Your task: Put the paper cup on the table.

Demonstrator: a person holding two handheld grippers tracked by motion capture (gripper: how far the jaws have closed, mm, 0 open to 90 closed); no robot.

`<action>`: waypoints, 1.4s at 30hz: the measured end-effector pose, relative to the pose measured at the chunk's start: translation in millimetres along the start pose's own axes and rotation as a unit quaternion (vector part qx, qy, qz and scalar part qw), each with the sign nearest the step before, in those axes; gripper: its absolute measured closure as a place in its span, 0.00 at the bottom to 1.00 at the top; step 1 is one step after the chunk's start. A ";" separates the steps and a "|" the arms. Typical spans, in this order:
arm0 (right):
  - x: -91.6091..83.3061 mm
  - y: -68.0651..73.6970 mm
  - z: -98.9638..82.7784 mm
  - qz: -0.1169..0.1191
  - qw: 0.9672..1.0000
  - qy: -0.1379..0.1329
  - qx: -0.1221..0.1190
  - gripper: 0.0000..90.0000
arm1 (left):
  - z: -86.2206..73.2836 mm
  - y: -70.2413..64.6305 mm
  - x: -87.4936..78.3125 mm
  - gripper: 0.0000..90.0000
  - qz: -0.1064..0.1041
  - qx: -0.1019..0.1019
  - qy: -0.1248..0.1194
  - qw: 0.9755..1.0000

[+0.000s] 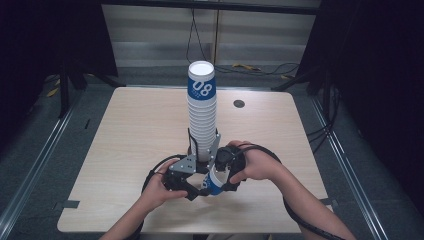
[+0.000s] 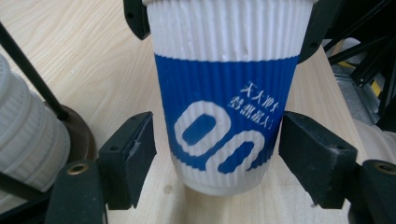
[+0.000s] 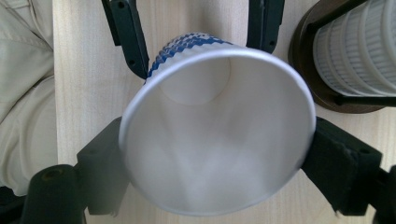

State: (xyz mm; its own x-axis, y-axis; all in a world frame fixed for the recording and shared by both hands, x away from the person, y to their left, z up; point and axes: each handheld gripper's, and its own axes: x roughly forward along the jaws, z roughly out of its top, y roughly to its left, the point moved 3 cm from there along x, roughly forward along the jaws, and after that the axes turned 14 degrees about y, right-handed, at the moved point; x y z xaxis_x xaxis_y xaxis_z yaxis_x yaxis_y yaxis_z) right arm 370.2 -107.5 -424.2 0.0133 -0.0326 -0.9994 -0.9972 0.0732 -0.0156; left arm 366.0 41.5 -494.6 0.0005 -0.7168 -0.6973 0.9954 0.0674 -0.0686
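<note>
- We see the single blue-and-white ribbed paper cup [image 1: 214,181] just in front of the tall cup stack [image 1: 202,115], above the wooden surface [image 1: 125,150].
- Right hand-held gripper [image 3: 215,154] pinches its rim; left hand-held gripper [image 2: 217,154] is spread beside its base, not touching.
- We judge it light & crushable: grip gently, low on the stiffer base.

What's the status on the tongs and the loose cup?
Right tongs clamped on the rim of the blue-and-white cup. Left tongs flank its lower body, pads not clearly touching. Cup stack in its holder close by; nothing blocking.

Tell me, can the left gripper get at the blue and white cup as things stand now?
Probably yes: the cup already sits between the left gripper jaws, with small gaps at both pads. The right gripper holds its rim.
</note>
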 end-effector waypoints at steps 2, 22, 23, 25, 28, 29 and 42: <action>0.8 -0.6 1.0 -0.001 1.000 0.001 -0.006 0.18 | 0.6 -1.0 1.7 0.31 -0.005 0.001 -0.004 1.000; 4.6 2.6 8.1 -0.007 1.000 -0.011 -0.010 0.18 | -4.0 -0.6 7.0 0.33 -0.011 0.002 0.009 1.000; 4.6 2.7 8.1 -0.009 1.000 -0.013 -0.013 0.18 | -4.2 -0.4 7.3 0.33 -0.013 0.002 0.007 1.000; 4.4 3.1 8.4 -0.008 1.000 -0.017 -0.011 0.17 | -4.3 -0.5 7.5 0.33 -0.014 0.004 0.010 1.000; 5.1 3.5 8.4 -0.002 1.000 -0.022 -0.009 0.16 | -5.3 -0.7 9.1 0.34 -0.009 0.007 0.020 1.000; 4.4 4.3 8.3 0.001 1.000 -0.025 -0.006 0.16 | -5.9 -0.5 9.5 0.34 -0.012 0.006 0.019 1.000; 7.4 2.3 -3.5 0.000 0.999 -0.033 0.009 0.14 | -13.5 3.2 7.8 0.33 -0.003 0.000 0.034 0.999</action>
State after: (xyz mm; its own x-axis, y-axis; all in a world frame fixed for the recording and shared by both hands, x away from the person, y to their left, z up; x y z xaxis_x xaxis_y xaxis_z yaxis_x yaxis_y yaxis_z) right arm 367.8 -111.1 -431.5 0.0186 0.0331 -0.9993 -0.9957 0.0917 -0.0155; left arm 367.9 45.6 -510.0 -0.0120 -0.6689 -0.7433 0.9954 0.0627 -0.0726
